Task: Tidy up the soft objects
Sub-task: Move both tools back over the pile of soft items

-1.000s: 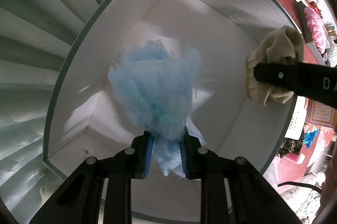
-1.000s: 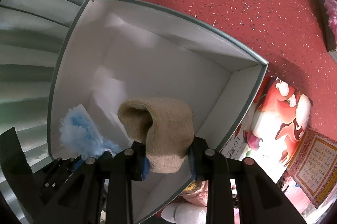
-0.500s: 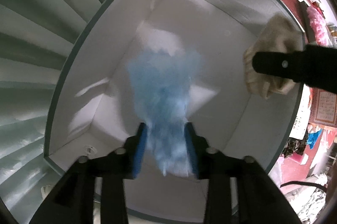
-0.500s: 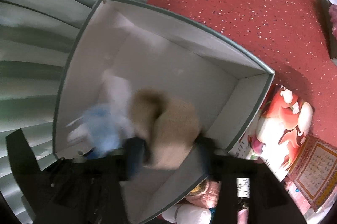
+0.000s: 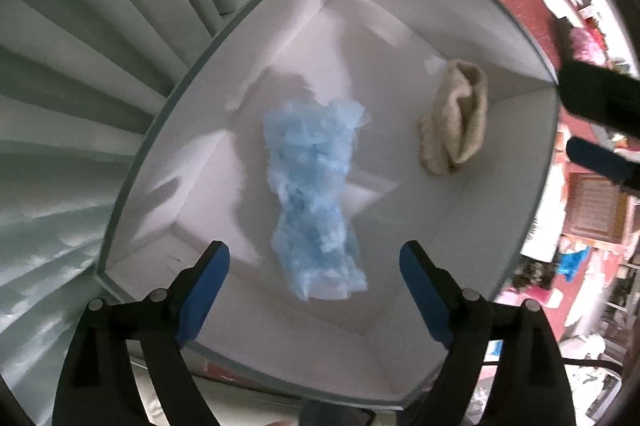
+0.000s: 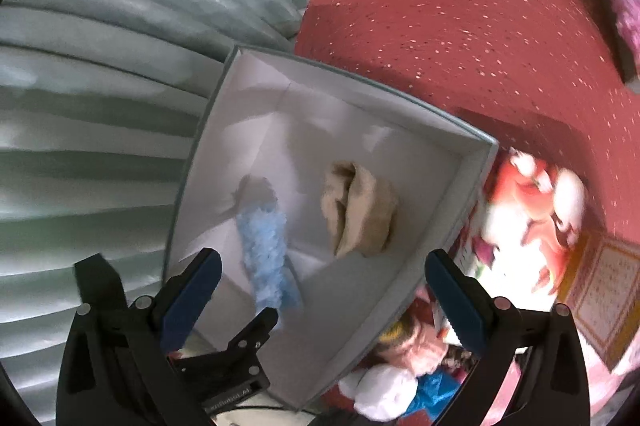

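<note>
Left gripper (image 5: 310, 292): hanging open, jaws just widening, nothing between.
Right gripper (image 6: 320, 294): gaping likewise, empty.
Blue fluff (image 5: 314, 194): lying mid-frame inside white box (image 5: 520, 226); feather-light, squashing easily; pinching mid-bundle.
Beige sock (image 5: 454, 118): resting upper right; limp, grabbing by the fold.

left gripper (image 5: 314, 274): points straight down, blue-padded jaws just been opening, now spread wide, nothing between the pads | right gripper (image 6: 322, 286): tilted steeply down, jaws just been opening, now at full spread, pads gripping nothing
</note>
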The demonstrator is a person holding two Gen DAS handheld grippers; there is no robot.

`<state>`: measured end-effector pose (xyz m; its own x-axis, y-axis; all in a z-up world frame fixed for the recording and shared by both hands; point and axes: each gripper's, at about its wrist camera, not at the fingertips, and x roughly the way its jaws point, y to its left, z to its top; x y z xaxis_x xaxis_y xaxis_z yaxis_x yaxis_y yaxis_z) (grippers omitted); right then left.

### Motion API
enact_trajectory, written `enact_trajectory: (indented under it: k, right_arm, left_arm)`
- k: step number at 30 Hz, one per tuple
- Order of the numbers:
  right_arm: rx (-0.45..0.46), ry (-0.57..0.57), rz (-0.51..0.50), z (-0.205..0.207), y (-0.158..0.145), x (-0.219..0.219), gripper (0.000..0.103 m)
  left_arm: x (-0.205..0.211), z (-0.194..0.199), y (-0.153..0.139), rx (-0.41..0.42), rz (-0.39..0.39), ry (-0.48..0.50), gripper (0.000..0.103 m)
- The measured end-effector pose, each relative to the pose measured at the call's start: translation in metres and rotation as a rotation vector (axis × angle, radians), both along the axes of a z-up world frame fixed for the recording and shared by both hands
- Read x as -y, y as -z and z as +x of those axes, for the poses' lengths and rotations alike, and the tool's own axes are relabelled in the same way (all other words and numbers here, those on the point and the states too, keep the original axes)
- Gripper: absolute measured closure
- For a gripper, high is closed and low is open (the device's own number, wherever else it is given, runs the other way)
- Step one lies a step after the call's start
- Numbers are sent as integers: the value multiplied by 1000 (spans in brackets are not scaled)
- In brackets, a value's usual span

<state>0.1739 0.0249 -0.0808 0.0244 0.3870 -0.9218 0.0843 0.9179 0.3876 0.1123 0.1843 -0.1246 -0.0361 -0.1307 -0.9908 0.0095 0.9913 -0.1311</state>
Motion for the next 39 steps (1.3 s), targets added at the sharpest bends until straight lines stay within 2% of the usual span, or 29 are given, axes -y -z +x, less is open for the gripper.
enact_trajectory:
  k: [3, 9, 14, 18, 24, 30, 34, 39]
  right_arm:
    - [2, 30, 29, -10, -17, 12, 0]
    - [22, 56, 34, -46, -48, 37, 0]
    - [4, 60, 1, -90, -51, 60, 0]
    - [-45, 123, -30, -125, -34, 93, 0]
    - [-125, 327, -88, -178, -8, 170, 0]
    - [-175, 482, -189, -207, 17, 247, 0]
    - [-178, 509, -227, -209, 31, 282, 0]
    - [-160, 445, -268, -196, 54, 312, 0]
  left_arm:
    - [0, -6, -12, 9, -59, -1, 1]
    - [15, -27, -37, 65, -46, 68, 0]
    - [15, -42, -33, 73, -52, 117, 0]
    - [31, -62, -35, 76, -52, 187, 0]
    - [81, -93, -50, 107, -42, 346, 0]
    - [137, -112, -47, 109, -11, 474, 0]
    - [170, -126, -31, 71, 26, 514, 0]
    - [199, -146, -15, 23, 50, 504, 0]
